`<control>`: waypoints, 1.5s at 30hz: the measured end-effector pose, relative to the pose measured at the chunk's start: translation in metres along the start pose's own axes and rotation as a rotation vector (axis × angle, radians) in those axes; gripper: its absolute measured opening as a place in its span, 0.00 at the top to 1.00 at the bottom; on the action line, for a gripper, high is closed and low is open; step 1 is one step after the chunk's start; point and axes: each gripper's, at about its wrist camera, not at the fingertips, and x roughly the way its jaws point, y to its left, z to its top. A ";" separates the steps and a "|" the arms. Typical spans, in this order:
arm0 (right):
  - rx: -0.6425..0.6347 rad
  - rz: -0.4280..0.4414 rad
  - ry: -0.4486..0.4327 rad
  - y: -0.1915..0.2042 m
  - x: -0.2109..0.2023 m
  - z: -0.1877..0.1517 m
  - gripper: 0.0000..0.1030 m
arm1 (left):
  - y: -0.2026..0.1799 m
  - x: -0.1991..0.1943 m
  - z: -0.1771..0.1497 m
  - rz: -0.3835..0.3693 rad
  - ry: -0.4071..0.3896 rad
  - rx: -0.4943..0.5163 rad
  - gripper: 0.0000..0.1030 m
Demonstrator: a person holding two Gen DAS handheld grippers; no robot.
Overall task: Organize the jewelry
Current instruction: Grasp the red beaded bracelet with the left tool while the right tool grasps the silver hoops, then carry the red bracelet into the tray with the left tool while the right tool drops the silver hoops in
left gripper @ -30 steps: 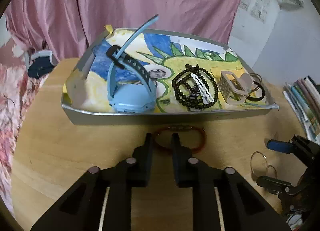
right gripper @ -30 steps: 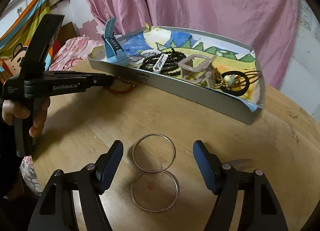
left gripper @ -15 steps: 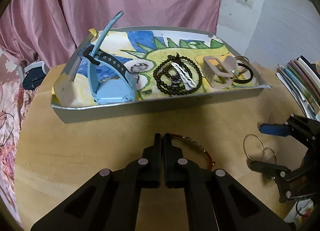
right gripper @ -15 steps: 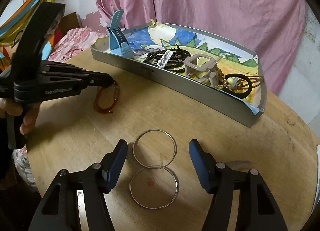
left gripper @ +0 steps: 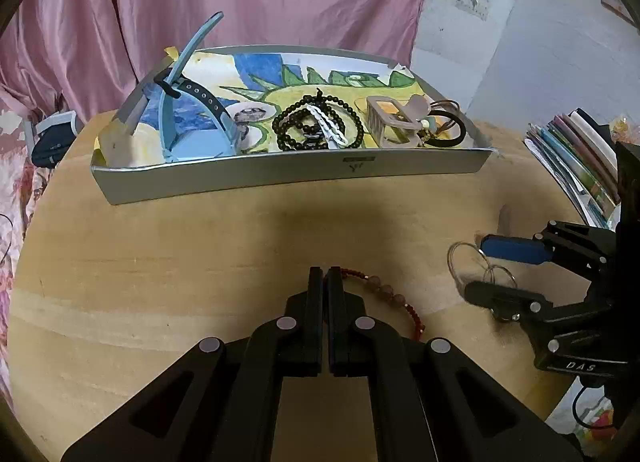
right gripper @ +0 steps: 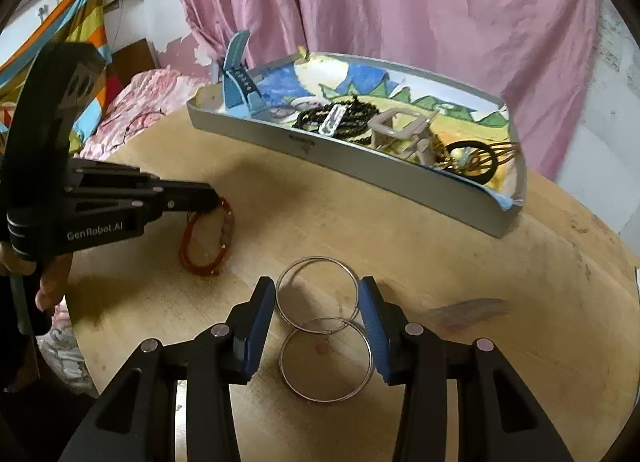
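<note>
- The left gripper (left gripper: 325, 278) has its jaws pinched on the red bracelet (right gripper: 206, 238), which hangs from the tips, its low end about at the table (right gripper: 460, 262): likely lifted for the tray (left gripper: 280, 176)
- The right gripper (right gripper: 318, 318) sits half open, its blue pads (right gripper: 262, 314) on either side of the two hoop earrings (right gripper: 320, 326), ready to close
- The tray's near wall must be cleared; the bare middle of the table leaves room
</note>
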 end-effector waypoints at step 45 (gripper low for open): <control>0.086 -0.037 -0.444 -0.047 -0.064 0.113 0.60 | 0.005 -0.057 0.118 0.041 -0.375 -0.014 1.00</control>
